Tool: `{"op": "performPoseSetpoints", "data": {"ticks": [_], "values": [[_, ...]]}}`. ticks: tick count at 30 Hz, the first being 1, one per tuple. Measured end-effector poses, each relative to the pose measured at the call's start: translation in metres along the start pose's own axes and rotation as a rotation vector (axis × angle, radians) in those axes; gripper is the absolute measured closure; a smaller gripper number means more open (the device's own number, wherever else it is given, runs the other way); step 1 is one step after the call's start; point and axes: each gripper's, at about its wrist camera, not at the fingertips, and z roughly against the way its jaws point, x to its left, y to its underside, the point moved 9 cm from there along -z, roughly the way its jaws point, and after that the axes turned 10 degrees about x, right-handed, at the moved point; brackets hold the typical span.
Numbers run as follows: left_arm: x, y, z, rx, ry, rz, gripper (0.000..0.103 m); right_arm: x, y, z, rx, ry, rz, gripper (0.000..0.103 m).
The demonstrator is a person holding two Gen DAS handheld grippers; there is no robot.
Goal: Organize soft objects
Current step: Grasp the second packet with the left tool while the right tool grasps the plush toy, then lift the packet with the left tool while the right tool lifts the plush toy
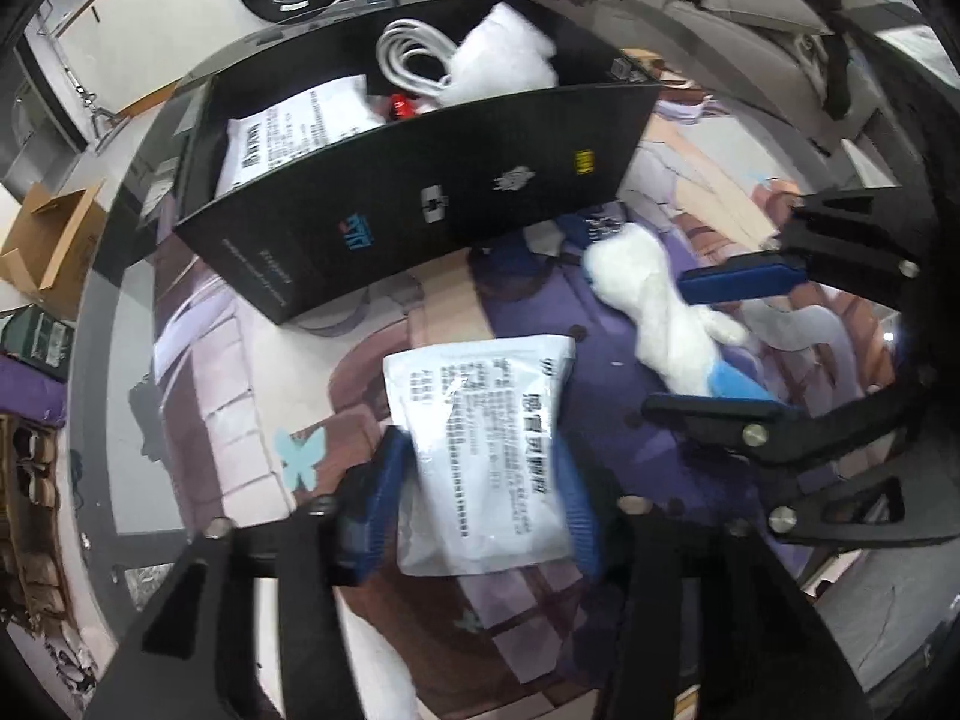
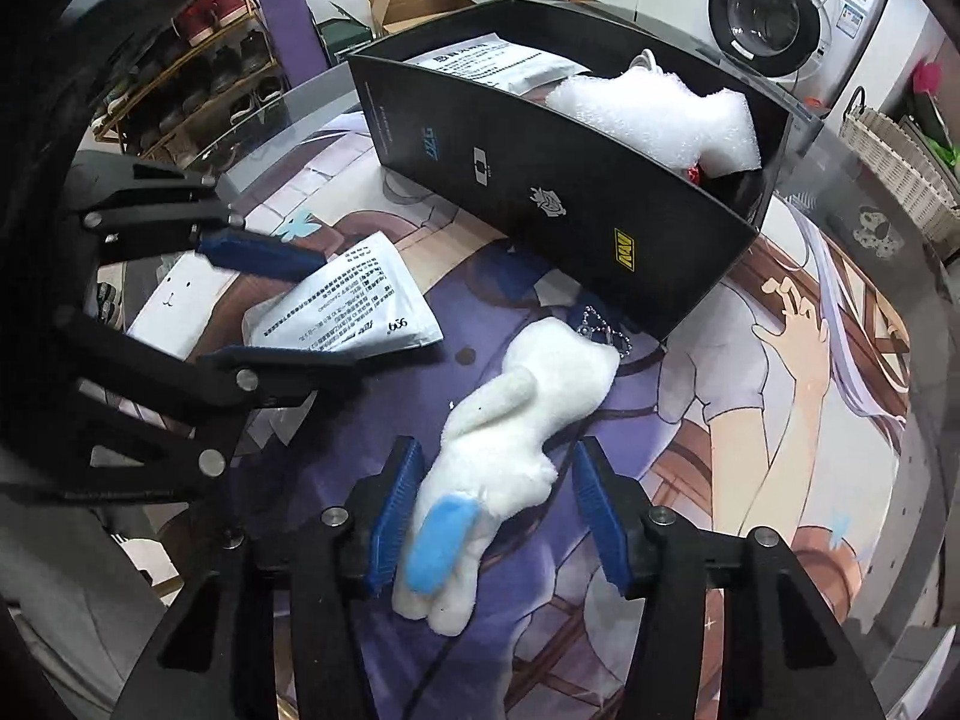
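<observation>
A white printed pouch (image 1: 486, 456) lies on the printed mat between the blue pads of my left gripper (image 1: 480, 480), which is open around it; the pouch also shows in the right wrist view (image 2: 348, 306). A white plush toy (image 2: 510, 426) with a blue patch lies on the mat between the pads of my right gripper (image 2: 504, 510), which is open; its left pad is at the plush and the right pad stands apart. The plush also shows in the left wrist view (image 1: 660, 306). The black box (image 1: 420, 198) behind them holds another pouch (image 1: 294, 126), white foam (image 2: 654, 114) and a coiled white cable (image 1: 414, 57).
The round glass table (image 1: 114, 312) carries a printed anime mat (image 2: 750, 390). Around it stand a washing machine (image 2: 780, 6), a wicker basket (image 2: 900, 162), a cardboard box (image 1: 54, 246), a shoe rack (image 2: 198, 66) and a sofa (image 1: 750, 30).
</observation>
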Motion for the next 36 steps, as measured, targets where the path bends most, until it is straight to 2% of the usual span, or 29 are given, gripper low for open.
{"op": "performPoseSetpoints", "data": {"ticks": [1, 2, 4, 5, 6, 9, 10, 15, 21, 24, 28, 32, 34, 36], "values": [[0.001, 0.001, -0.004, 0.018, -0.021, 0.007, 0.03, 0.001, 0.0, 0.0, -0.008, 0.003, 0.006, 0.059], [0.003, 0.0, -0.004, 0.015, -0.026, 0.014, 0.026, 0.0, 0.005, 0.001, -0.013, 0.0, 0.01, 0.061], [0.003, 0.0, -0.006, 0.012, 0.008, 0.017, 0.03, 0.004, 0.007, 0.003, -0.019, -0.01, 0.013, 0.063], [0.005, -0.001, -0.005, -0.013, 0.01, 0.019, 0.038, 0.005, 0.008, 0.003, -0.021, -0.014, 0.014, 0.064], [0.005, -0.003, -0.002, -0.033, 0.006, 0.019, 0.052, 0.006, 0.007, 0.003, -0.025, -0.02, 0.015, 0.064], [0.008, -0.004, 0.001, -0.033, 0.022, 0.017, 0.069, 0.012, 0.005, 0.001, -0.035, -0.015, 0.019, 0.065], [0.009, -0.004, 0.001, -0.032, 0.034, 0.028, 0.071, 0.012, 0.006, 0.002, -0.037, -0.02, 0.013, 0.065], [0.011, -0.004, 0.008, -0.04, 0.071, 0.04, 0.075, 0.011, 0.004, 0.007, -0.05, -0.021, 0.002, 0.065], [0.004, -0.01, 0.034, -0.122, 0.055, 0.003, 0.075, 0.006, 0.002, 0.022, -0.097, -0.027, -0.001, 0.065], [0.007, -0.012, 0.046, -0.162, 0.045, 0.001, 0.075, 0.005, -0.002, 0.037, -0.157, -0.021, -0.003, 0.065], [0.019, -0.019, 0.084, -0.296, 0.045, 0.042, 0.075, 0.009, -0.009, 0.072, -0.285, 0.022, 0.013, 0.065], [0.03, -0.025, 0.13, -0.493, -0.02, 0.05, 0.075, 0.012, -0.014, 0.118, -0.463, 0.078, 0.024, 0.065], [0.032, -0.024, 0.148, -0.58, -0.048, 0.043, 0.074, 0.017, -0.015, 0.146, -0.58, 0.106, 0.039, 0.065], [0.033, -0.021, 0.169, -0.687, -0.102, 0.031, 0.074, 0.021, -0.015, 0.171, -0.681, 0.142, 0.045, 0.065]]}}
